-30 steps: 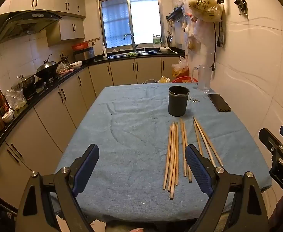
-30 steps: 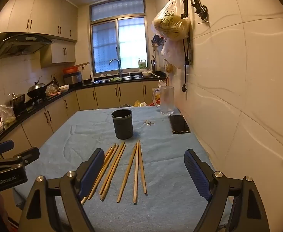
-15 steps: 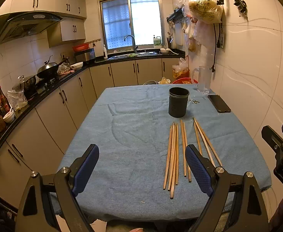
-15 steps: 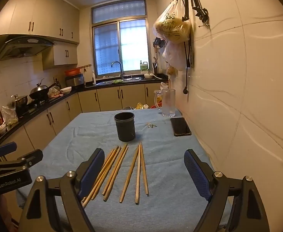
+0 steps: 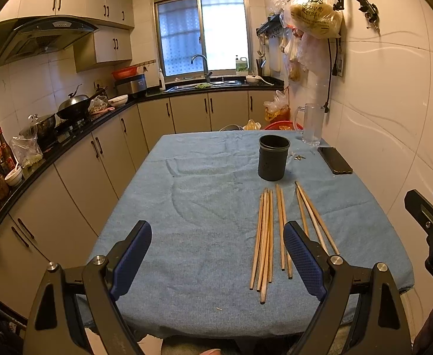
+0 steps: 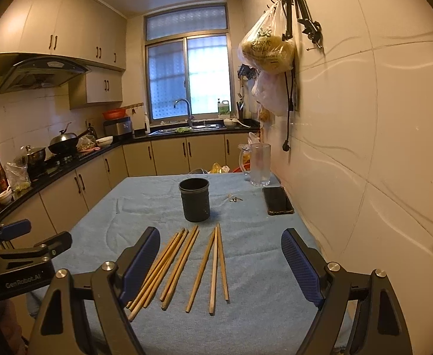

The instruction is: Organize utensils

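Both the left gripper and right gripper hang released and empty, barely shifted from a second ago, chopsticks untouched on the cloth before the cup; sorting not begun.

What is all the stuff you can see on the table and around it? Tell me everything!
chopsticks: about ten, light wood, lying loose in three bunches on the near part of the cloth
holder cup: one, black, standing upright just beyond the chopsticks
tablecloth: one, blue, covering the table
phone: one, black, lying flat by the wall
glass mug: one, clear, at the far corner by the wall
small metal bits: a few, too small to tell, between cup and phone
plastic bags: several, hanging on wall hooks
wok: one, dark, on the stove at the side counter
sink tap: one, silver, under the window
left gripper: one, black with blue pads, open
right gripper: one, black with blue pads, open
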Action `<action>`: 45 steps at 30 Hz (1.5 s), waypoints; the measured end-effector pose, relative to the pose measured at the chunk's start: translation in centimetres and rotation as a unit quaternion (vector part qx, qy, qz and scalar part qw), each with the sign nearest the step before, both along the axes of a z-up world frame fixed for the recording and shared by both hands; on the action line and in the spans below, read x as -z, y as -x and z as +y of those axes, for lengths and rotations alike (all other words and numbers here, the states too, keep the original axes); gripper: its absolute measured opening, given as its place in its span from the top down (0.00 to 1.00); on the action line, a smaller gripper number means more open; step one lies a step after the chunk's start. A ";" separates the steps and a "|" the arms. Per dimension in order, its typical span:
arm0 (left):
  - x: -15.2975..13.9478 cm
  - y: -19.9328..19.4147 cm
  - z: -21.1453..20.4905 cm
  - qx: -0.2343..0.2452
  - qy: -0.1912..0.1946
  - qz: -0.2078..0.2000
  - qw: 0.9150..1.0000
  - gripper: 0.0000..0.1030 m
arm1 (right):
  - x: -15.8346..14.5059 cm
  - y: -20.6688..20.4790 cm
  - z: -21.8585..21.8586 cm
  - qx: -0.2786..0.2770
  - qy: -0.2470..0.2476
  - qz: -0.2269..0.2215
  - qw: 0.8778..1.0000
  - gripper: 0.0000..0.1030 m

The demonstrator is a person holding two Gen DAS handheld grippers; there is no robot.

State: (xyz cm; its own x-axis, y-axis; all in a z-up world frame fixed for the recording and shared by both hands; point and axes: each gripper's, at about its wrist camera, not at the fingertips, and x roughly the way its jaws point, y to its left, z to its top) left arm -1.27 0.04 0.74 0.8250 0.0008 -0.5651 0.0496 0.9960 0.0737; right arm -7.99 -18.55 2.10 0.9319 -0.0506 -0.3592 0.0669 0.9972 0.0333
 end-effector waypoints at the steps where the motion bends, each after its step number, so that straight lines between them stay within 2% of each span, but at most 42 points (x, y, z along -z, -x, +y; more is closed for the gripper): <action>1: 0.0 0.1 0.0 0.002 0.002 -0.001 1.000 0.12 | 0.0 0.0 0.1 0.000 0.001 0.001 1.000 0.16; 14: 0.0 0.0 0.1 0.003 0.013 -0.002 1.000 0.12 | 0.3 -0.5 0.2 -0.007 0.001 0.012 1.000 0.16; 25: 0.1 0.5 -0.3 0.015 0.006 0.004 1.000 0.12 | 0.5 -0.7 0.4 -0.010 -0.006 0.020 1.000 0.16; 37: -1.6 1.9 -0.1 0.017 0.010 -0.018 1.000 0.12 | -1.3 1.2 0.8 -0.008 0.009 -0.003 1.000 0.16; 45: -1.2 1.4 0.1 0.008 0.006 -0.009 1.000 0.12 | -1.2 0.9 0.5 -0.007 0.000 -0.002 1.000 0.16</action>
State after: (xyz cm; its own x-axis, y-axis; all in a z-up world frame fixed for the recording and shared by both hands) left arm -2.63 0.13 1.98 0.8349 -0.0205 -0.5500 0.0653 0.9959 0.0620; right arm -8.84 -18.00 3.33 0.9338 -0.0377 -0.3559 0.0533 0.9980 0.0341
